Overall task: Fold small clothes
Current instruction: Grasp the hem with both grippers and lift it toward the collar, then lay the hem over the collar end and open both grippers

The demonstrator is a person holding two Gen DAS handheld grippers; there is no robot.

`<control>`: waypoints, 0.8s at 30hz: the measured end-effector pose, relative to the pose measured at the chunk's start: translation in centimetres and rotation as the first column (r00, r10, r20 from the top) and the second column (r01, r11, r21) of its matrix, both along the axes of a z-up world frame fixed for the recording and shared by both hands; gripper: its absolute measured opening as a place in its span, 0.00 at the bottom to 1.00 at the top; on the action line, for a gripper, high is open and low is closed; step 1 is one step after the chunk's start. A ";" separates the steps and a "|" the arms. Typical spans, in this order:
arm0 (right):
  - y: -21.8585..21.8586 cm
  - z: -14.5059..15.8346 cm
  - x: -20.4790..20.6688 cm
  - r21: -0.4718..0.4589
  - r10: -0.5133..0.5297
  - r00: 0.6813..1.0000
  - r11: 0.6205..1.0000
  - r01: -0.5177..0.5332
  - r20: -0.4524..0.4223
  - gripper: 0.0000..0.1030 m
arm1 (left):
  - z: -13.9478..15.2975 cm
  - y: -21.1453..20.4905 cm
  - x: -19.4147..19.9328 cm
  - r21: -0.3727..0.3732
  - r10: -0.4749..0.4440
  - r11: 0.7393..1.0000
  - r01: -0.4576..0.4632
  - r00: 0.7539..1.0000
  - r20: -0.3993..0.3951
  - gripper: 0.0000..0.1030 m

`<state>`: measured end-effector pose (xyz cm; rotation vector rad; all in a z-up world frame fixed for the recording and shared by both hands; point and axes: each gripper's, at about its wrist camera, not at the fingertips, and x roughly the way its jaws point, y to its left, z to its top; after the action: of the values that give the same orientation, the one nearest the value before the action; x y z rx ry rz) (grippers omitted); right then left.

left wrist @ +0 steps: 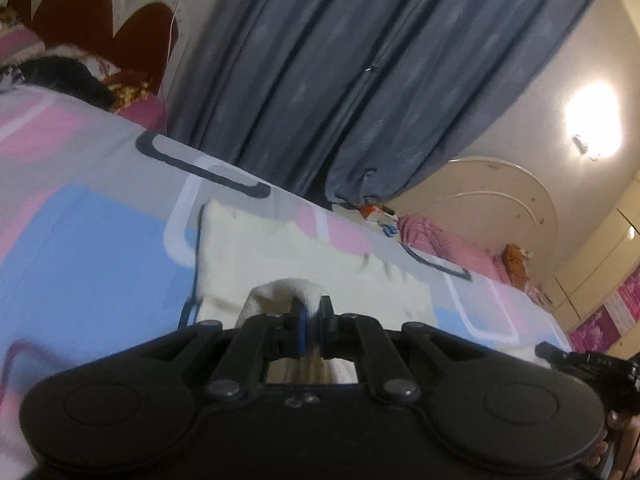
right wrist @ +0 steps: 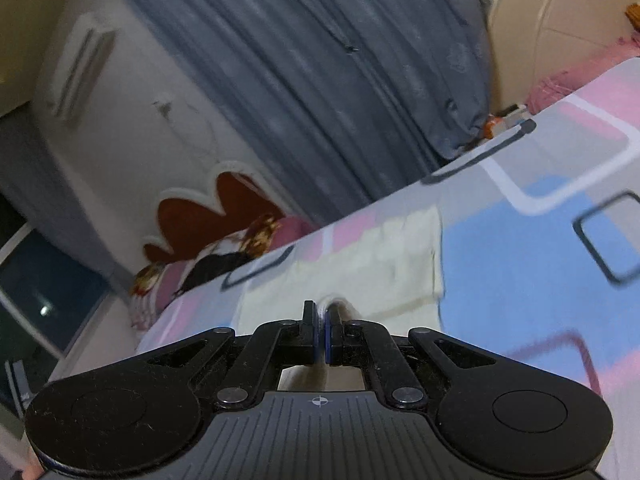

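Grey-blue curtains (left wrist: pixel 320 80) hang behind the bed (left wrist: pixel 100 232) with its pink-and-blue sheet. On it lies the cream garment (left wrist: pixel 280 256): soft, light, limp. Left claw (left wrist: pixel 313 312) and right claw (right wrist: pixel 323 320) are each pinched tight on a near-edge fold, corners being the sensible hold. Its long axis appears to run across the bed, between the two claws.

The cream cloth (left wrist: pixel 304 256) (right wrist: pixel 360 264) lay spread on the bedsheet (left wrist: pixel 100 240) (right wrist: pixel 520 260), its near edge lifted and bunched.
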<state>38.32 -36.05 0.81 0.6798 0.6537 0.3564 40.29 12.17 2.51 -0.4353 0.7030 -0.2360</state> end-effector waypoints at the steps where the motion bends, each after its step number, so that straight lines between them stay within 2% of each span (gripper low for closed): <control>1: -0.3 -0.5 2.0 0.014 -0.014 1.000 1.000 0.014 -0.020 0.02 | -0.7 0.1 2.0 -0.010 0.007 1.000 -0.007 1.000 -0.014 0.05; 4: -1.0 -3.3 7.8 0.069 -0.047 0.994 0.996 0.053 -0.094 0.02 | -3.4 0.4 7.9 -0.020 0.026 0.999 -0.028 0.998 -0.058 0.05; 7: -1.1 -7.0 13.4 0.095 -0.072 0.984 0.992 0.088 -0.164 0.02 | -6.0 0.8 11.8 -0.002 0.032 0.999 -0.032 0.996 -0.088 0.05; 10: -1.1 -10.2 17.9 0.132 -0.093 0.974 0.984 0.122 -0.205 0.02 | -8.5 0.6 15.2 0.025 0.021 1.000 -0.018 0.994 -0.106 0.06; 11: -1.6 -11.3 18.9 0.164 -0.091 0.976 0.978 0.125 -0.199 0.02 | -9.4 0.7 16.3 0.017 0.019 1.000 -0.017 0.995 -0.096 0.09; 12: -2.1 -12.4 19.8 0.197 -0.095 0.978 0.971 0.132 -0.186 0.03 | -10.1 1.0 17.0 -0.022 0.022 0.999 -0.024 0.997 -0.080 0.18; 13: -2.3 -13.1 20.7 0.207 -0.114 0.978 0.967 0.150 -0.177 0.03 | -10.5 1.4 17.4 -0.064 0.032 0.997 -0.037 0.997 -0.074 0.22; 14: -2.4 -13.8 21.5 0.185 -0.142 0.974 0.967 0.176 -0.179 0.05 | -11.0 1.9 17.7 -0.112 0.053 0.992 -0.060 0.997 -0.061 0.30; 15: -2.8 -14.0 21.9 0.161 -0.165 0.972 0.968 0.192 -0.168 0.18 | -11.0 2.3 17.7 -0.126 0.071 0.989 -0.076 0.997 -0.040 0.48; 16: -2.9 -14.0 22.0 0.133 -0.175 0.974 0.972 0.194 -0.141 0.33 | -10.8 2.5 17.4 -0.115 0.102 0.988 -0.102 0.995 -0.005 0.56; 17: -3.0 -13.9 21.9 0.103 -0.175 0.978 0.977 0.186 -0.111 0.33 | -10.4 2.8 16.8 -0.101 0.129 0.987 -0.123 0.990 0.051 0.73; 18: -2.9 -13.8 21.7 0.085 -0.166 0.983 0.981 0.173 -0.084 0.33 | -10.1 3.1 16.3 -0.093 0.136 0.987 -0.127 0.986 0.092 0.76; 19: -2.8 -13.6 21.3 0.062 -0.155 0.986 0.985 0.158 -0.059 0.33 | -10.0 3.2 16.1 -0.071 0.123 0.991 -0.116 0.987 0.103 0.72; 21: -2.0 -13.2 20.6 -0.026 -0.104 0.994 0.994 0.104 -0.016 0.33 | -9.9 2.6 16.2 0.039 0.043 0.998 -0.047 0.995 0.092 0.55; 22: -1.5 -13.0 20.1 -0.088 -0.071 0.997 0.994 0.072 0.012 0.33 | -10.1 2.1 16.2 0.108 0.001 0.994 -0.009 0.997 0.077 0.54; 24: -0.1 -12.7 19.1 -0.180 -0.008 0.999 0.984 0.016 0.046 0.33 | -10.5 1.0 16.4 0.202 -0.056 0.978 0.044 0.997 0.054 0.54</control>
<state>57.47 -36.18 -11.94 0.5017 0.6304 0.2963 56.65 13.17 -8.01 -0.2170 0.6728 -0.2222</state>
